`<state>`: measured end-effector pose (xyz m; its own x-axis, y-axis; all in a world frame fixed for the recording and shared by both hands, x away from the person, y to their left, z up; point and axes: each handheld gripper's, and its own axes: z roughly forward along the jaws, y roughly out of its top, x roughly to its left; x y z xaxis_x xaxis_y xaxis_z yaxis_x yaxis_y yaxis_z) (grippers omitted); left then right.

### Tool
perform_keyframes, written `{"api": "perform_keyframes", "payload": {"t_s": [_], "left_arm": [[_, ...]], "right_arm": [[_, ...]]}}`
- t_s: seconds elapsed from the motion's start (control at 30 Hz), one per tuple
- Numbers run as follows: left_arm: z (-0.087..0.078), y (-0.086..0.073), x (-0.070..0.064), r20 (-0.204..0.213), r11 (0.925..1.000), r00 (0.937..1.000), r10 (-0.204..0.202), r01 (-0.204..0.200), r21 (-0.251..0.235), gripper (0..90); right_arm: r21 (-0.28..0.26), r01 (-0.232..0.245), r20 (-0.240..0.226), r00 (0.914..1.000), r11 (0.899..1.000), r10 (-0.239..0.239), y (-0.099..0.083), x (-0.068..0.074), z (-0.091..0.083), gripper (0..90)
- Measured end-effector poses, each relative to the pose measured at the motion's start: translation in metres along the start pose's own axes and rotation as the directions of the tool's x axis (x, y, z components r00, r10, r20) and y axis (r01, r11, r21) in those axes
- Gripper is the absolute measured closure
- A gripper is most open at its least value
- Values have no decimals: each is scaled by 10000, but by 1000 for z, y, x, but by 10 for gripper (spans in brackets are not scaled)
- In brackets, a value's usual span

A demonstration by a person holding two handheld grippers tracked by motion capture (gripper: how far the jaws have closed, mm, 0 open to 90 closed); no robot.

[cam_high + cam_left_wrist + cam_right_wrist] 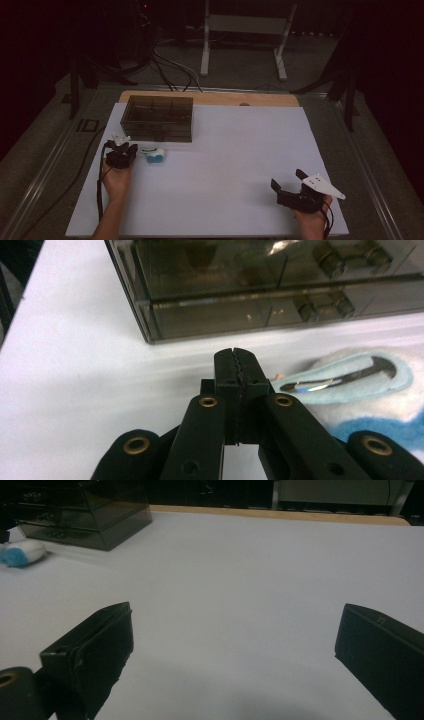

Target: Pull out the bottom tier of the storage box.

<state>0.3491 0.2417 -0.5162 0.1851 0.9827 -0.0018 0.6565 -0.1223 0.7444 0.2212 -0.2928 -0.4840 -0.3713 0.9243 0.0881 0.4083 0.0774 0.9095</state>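
Observation:
A smoky see-through box with compartments stands at the back left of the white sheet. Just in front of it lies a small fluffy blue-and-white item with a metal clip on its pale blue felt top. My left gripper sits right beside that item on its left, pointing at the box, jaws shut together with nothing between them. My right gripper rests near the front right of the sheet. Its jaws stand wide open over bare sheet.
The box holds small dark parts in its compartments. A wooden tabletop edge shows behind the sheet. Beyond the table are a white stand and cables on the floor. The box and fluffy item lie far left of the right gripper.

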Motion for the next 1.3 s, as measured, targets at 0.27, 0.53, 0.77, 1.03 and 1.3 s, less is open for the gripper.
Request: {"api": "perform_keyframes", "payload": {"t_s": [0.27,0.53,0.77,1.03,1.3], "left_arm": [[6,-1,-10,279,9994,9992,276,-281,178,900],[9,-3,-27,822,9970,9939,730,-749,199,900],[11,-3,-41,1177,9969,9904,719,-750,222,900],[14,-2,-53,1461,9990,9884,414,-437,122,900],[18,2,-69,1723,9984,9838,504,-543,181,900]], "right_arm": [[3,6,2,10000,10000,-6,0,0,0,23],[12,1,10,10000,10000,-1,0,0,0,24],[23,-16,53,10000,10000,16,0,0,0,24],[48,-73,82,9999,10000,73,0,-1,0,25],[44,-71,69,10000,10000,71,0,0,1,25]]}}
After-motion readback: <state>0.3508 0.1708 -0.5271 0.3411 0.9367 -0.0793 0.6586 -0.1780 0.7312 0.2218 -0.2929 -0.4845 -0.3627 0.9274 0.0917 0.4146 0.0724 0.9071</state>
